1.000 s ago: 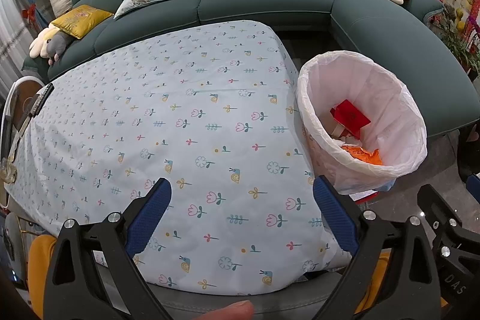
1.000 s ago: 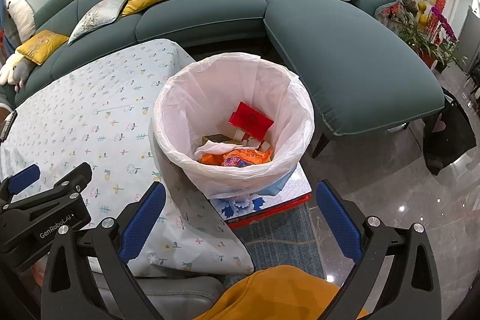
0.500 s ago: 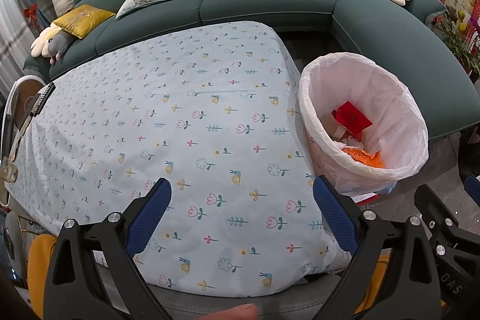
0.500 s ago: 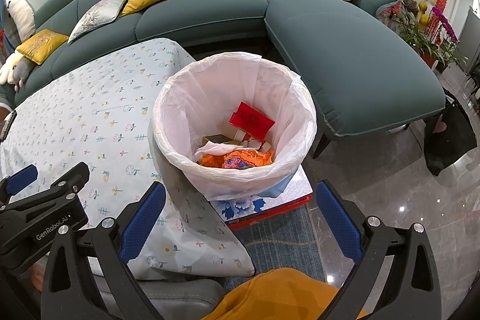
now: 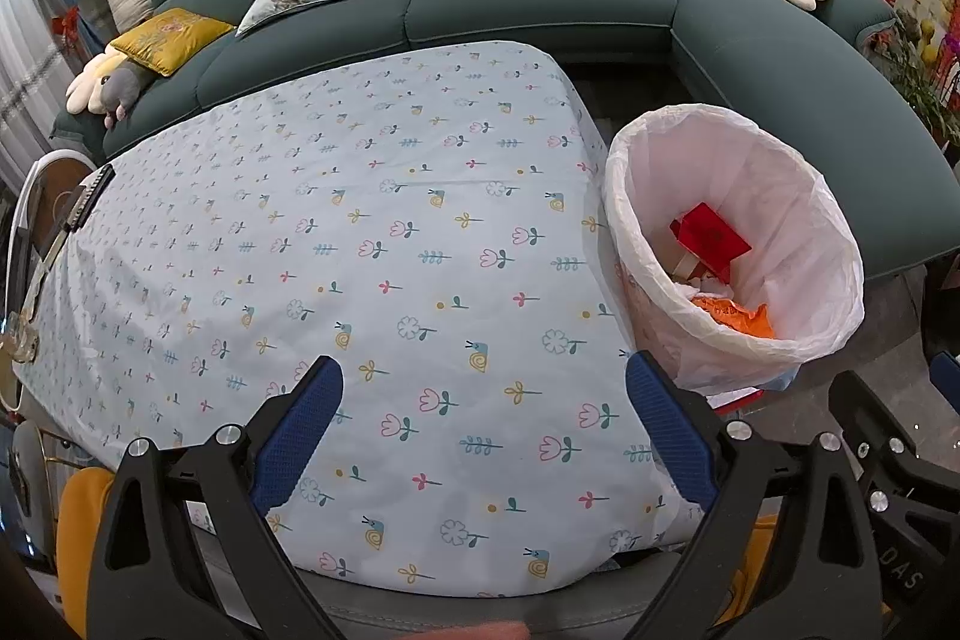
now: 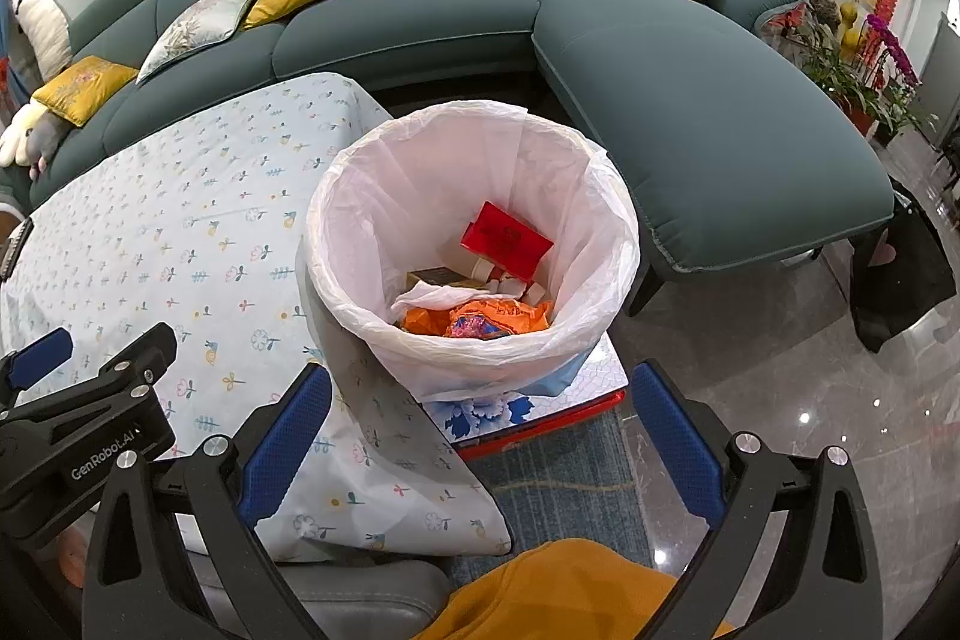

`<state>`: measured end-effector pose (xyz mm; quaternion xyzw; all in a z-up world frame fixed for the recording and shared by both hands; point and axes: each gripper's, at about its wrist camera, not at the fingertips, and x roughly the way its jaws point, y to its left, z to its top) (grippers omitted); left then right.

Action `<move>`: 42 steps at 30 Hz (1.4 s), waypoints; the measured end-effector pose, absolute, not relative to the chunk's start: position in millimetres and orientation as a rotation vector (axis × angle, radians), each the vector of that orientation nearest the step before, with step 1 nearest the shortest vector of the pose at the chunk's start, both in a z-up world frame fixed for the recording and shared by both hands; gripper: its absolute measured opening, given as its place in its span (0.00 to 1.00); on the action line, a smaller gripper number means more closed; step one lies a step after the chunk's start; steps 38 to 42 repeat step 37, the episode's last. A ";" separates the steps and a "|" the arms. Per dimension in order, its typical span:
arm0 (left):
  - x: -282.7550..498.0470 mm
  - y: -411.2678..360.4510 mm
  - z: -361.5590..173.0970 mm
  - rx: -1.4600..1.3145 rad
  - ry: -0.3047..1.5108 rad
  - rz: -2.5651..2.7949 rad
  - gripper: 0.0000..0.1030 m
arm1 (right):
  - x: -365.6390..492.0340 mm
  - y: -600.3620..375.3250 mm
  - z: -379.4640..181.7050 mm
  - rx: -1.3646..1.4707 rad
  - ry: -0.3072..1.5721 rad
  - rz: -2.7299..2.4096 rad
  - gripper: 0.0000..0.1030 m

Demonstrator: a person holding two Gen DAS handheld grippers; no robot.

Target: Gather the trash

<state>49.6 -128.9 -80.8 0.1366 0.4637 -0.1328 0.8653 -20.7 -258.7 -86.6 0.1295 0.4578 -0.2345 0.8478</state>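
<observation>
A trash bin lined with a white bag (image 5: pixel 774 196) (image 6: pixel 384 172) stands off the table's right end. Inside lie a red box (image 5: pixel 711 238) (image 6: pixel 507 239), an orange wrapper (image 5: pixel 735 319) (image 6: pixel 480 319) and some white scraps. My left gripper (image 5: pixel 483 388) hangs open above the near edge of the flowered tablecloth (image 5: pixel 336 232) with nothing between its blue pads. My right gripper (image 6: pixel 480 394) is open too, held in front of the bin just below its near rim. The left gripper's black frame (image 6: pixel 84 430) shows at the lower left of the right wrist view.
A dark green corner sofa (image 5: pixel 540 4) (image 6: pixel 708 100) with cushions and plush toys wraps the far side and the right. The bin rests on a blue-and-white box (image 6: pixel 528 406) over a rug. A black bag (image 6: pixel 900 280) sits on the glossy floor at right. Mustard fabric (image 6: pixel 564 592) lies below the right gripper.
Both views have drifted very slightly; the bin sits a touch lower in the left wrist view. Both grippers stay open and hold nothing.
</observation>
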 end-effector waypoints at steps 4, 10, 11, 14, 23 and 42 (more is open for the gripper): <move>49.3 -129.2 -81.1 0.287 0.965 -0.270 0.88 | -20.7 -258.9 -86.7 0.274 0.964 -0.494 0.94; 49.6 -128.7 -83.5 0.288 0.970 -0.262 0.88 | -20.0 -259.3 -88.9 0.272 0.965 -0.494 0.94; 49.8 -128.5 -83.6 0.289 0.971 -0.260 0.88 | -19.9 -259.4 -88.9 0.273 0.966 -0.494 0.94; 49.6 -128.4 -83.5 0.289 0.973 -0.258 0.88 | -19.4 -259.4 -90.0 0.272 0.965 -0.494 0.94; 49.6 -128.4 -83.5 0.290 0.974 -0.258 0.88 | -19.6 -259.5 -89.4 0.273 0.966 -0.494 0.94; 48.5 -132.3 -83.2 0.287 0.979 -0.298 0.88 | -19.2 -259.5 -90.1 0.270 0.966 -0.494 0.94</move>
